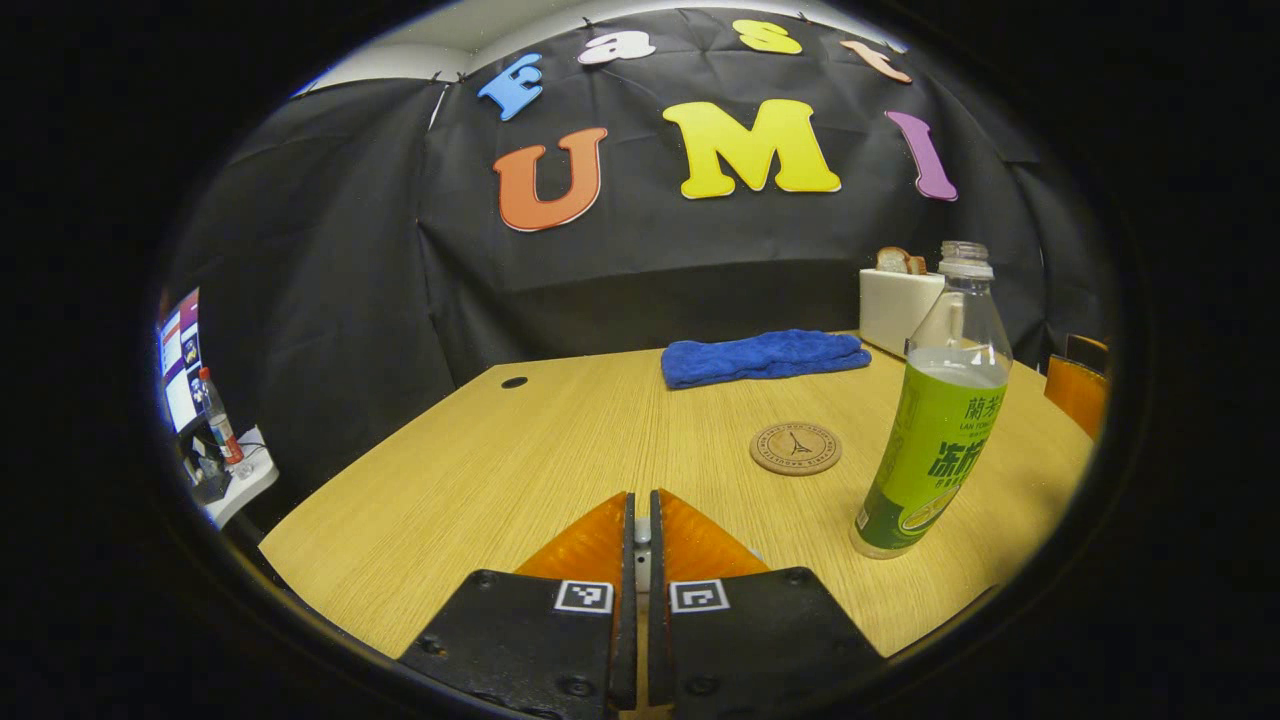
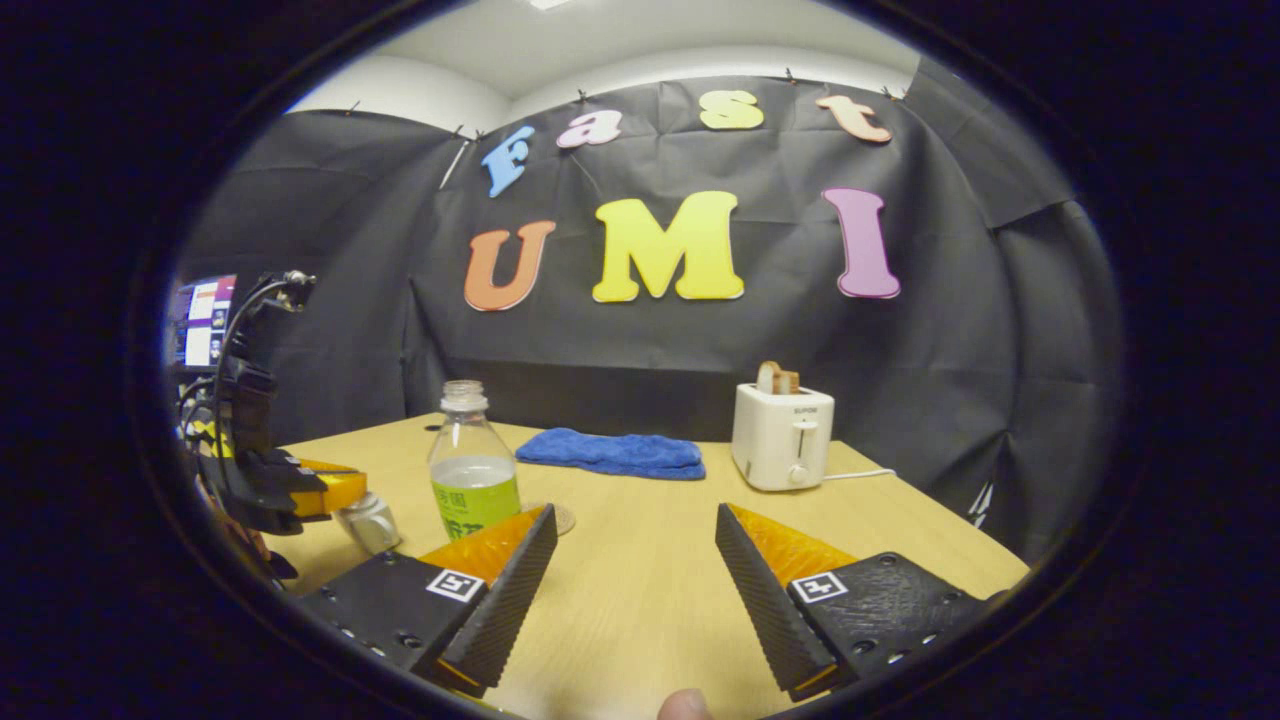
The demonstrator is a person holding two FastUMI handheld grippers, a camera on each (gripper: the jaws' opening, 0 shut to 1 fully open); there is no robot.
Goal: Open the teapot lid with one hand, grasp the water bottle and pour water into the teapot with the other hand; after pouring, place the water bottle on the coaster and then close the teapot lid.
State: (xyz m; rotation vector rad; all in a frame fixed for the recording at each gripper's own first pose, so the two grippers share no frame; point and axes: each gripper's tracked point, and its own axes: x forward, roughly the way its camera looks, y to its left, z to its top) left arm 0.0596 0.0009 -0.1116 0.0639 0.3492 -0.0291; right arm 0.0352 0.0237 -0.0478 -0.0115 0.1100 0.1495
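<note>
Black cloth backs a wooden table holding a toaster, a blue towel, an uncapped water bottle and, just beside it, a coaster. At the left edge sits what looks like the teapot. The right gripper has its jaws spread; the left gripper has its jaws pressed together on something small, perhaps the lid. Raise it straight up, I'd say.

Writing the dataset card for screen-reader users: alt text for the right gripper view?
The right gripper, open, hovers above a wooden table. Beyond stand an uncapped water bottle, a blue towel and a white toaster; the left gripper enters from the left.
</note>
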